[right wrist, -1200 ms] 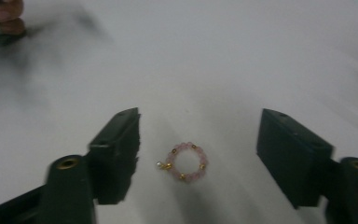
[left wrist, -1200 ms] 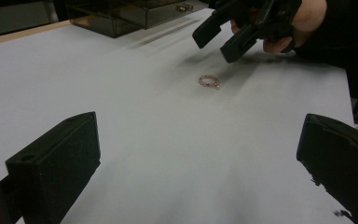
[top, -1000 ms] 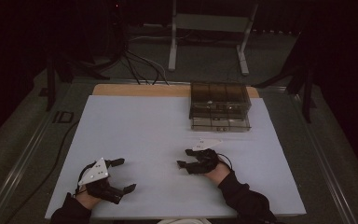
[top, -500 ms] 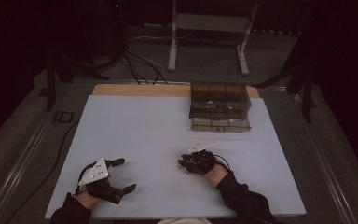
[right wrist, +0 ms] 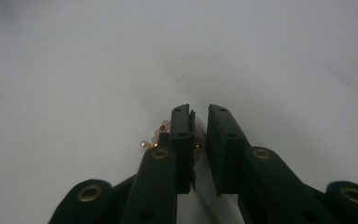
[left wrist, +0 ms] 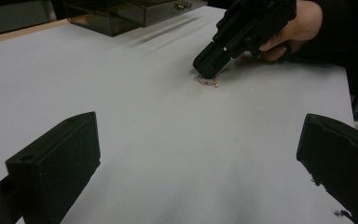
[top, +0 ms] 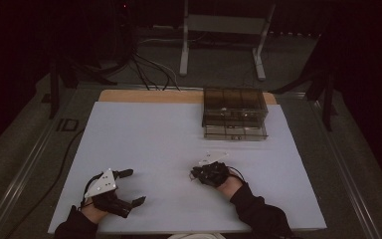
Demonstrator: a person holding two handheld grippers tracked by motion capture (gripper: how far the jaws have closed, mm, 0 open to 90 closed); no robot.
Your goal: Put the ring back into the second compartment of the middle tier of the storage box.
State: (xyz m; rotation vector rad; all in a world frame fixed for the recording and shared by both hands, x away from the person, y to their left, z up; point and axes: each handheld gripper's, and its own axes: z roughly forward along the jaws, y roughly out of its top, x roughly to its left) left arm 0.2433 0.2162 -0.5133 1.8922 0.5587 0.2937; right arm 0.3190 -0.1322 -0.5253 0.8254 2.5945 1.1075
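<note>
Now: right gripper (right wrist: 199, 135) fingers nearly closed | beaded bracelet (right wrist: 158, 135) between them | left gripper (top: 129, 187) fingers open

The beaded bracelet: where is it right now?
On the white mat, right of centre, at the tips of the right gripper; the left gripper view shows the beaded bracelet lying under those nearly closed jaws.

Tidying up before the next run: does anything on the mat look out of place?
One thing: a small beaded trinket lies loose on the white mat, under the right hand-held gripper, far from the drawer box.
</note>
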